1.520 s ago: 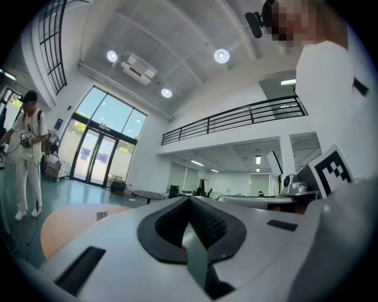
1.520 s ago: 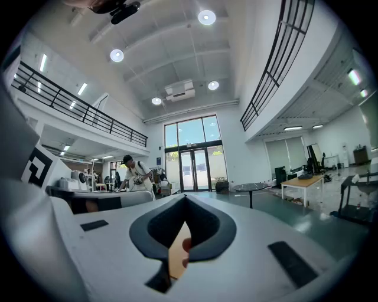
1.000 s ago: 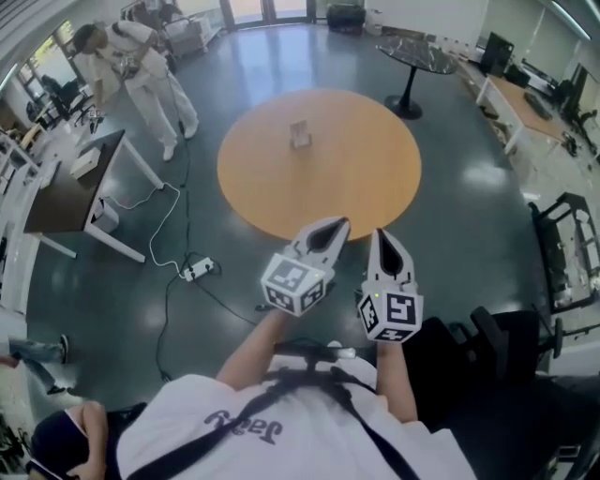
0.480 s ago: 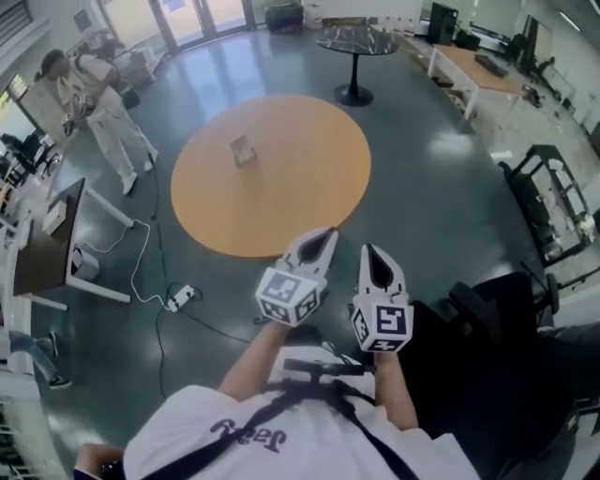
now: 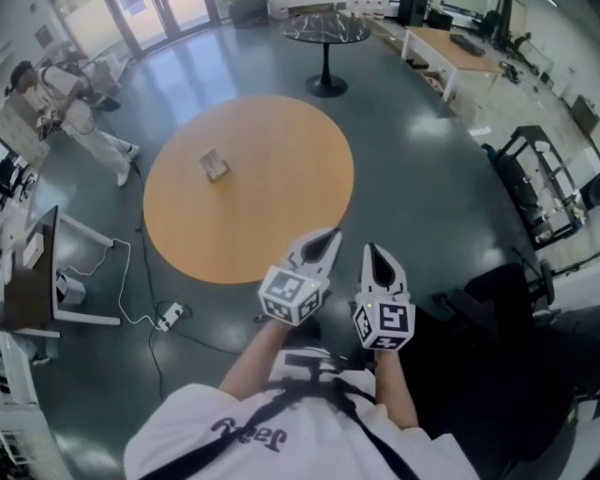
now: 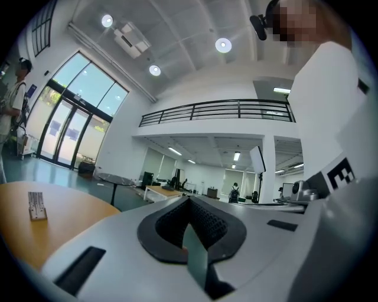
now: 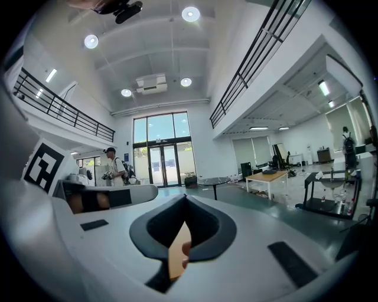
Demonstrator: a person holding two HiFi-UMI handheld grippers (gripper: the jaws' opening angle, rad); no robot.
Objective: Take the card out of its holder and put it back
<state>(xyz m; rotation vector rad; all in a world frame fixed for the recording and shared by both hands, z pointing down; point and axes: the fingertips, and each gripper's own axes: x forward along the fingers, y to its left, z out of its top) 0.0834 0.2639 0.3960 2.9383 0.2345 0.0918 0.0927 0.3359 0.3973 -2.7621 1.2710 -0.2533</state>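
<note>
Nothing of the task is done yet, by the look of it; the card stands in its holder on the round wooden table, untouched, well ahead of both sets of fingertips and off to their left. The left gripper has its fingers pressed together with nothing between them; the right gripper just beside it is closed up empty too; both point roughly level towards the table, whose near rim sits just beyond the left fingertips in the head view. So everything is to come: close the gap, open up, draw the card out, slide it back in.

The tabletop is bare orange-brown wood apart from that one small holder; from the left gripper view it shows as a pale upright piece far left of the fingers. Around it lies a dark, glossy floor; a power strip with its cable lies left of the fingers; a small black table and a wooden desk stand far ahead; a person in white is over at the far left.
</note>
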